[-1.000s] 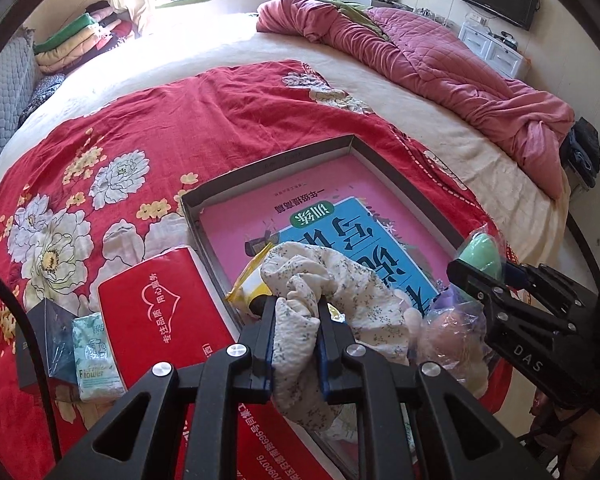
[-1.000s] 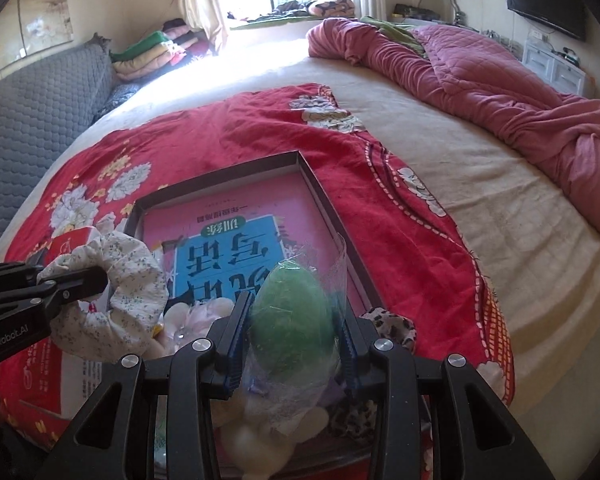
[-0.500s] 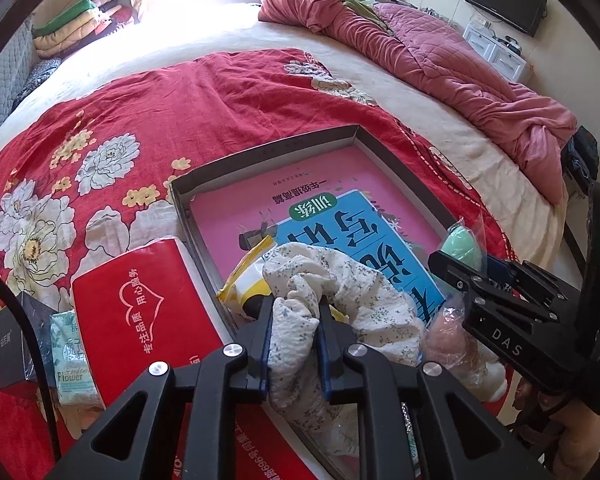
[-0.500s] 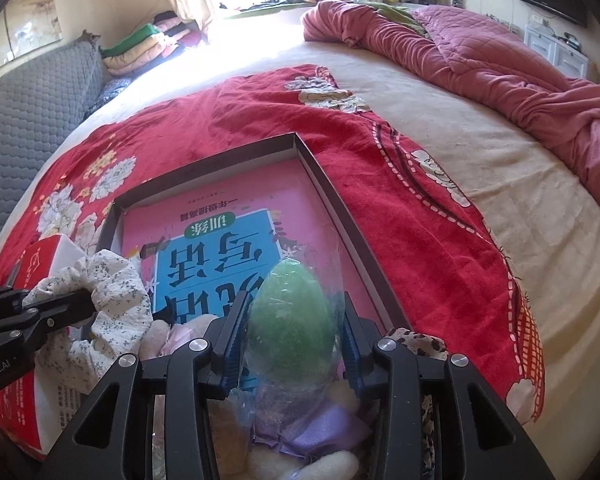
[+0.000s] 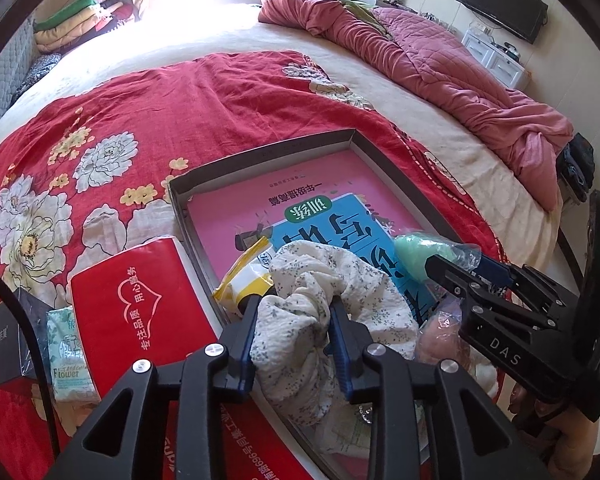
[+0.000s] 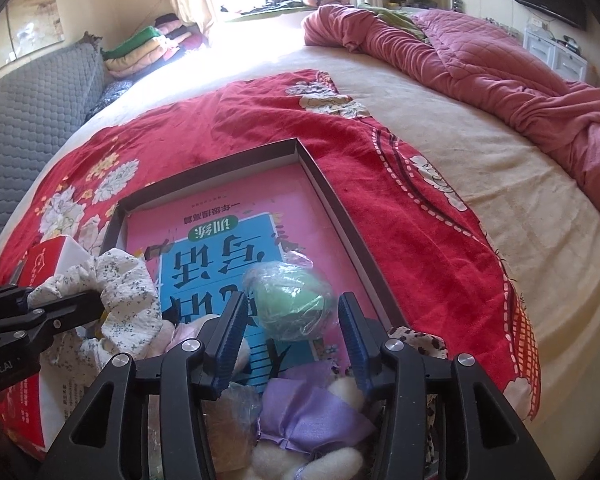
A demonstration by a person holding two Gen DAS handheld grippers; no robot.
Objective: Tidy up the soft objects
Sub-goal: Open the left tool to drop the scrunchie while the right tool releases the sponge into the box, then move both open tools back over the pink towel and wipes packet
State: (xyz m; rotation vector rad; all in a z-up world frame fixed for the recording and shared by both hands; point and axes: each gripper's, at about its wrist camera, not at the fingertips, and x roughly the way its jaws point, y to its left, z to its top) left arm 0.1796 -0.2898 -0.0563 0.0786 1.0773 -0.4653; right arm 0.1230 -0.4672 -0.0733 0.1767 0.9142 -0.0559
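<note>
Right wrist alone shows right tongs [image 6: 290, 320] parted, green sponge [image 6: 290, 306] free.

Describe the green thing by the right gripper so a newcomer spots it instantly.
Find the shallow dark tray on the red floral blanket. On the book in the tray lies a mint-green egg-shaped sponge, the only item wrapped in crinkly clear plastic.

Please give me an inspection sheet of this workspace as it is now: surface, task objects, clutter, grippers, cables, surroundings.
Surface: red floral blanket on the bed.
Job's things: floral scrunchie; wrapped green sponge in the shallow box; a plush toy nearer.
Clutter: red tissue pack, small Flower pack.
Grippers: left gripper shut on scrunchie; right gripper open around sponge.
Cables: black cable.
Surroundings: pink quilt, television.
</note>
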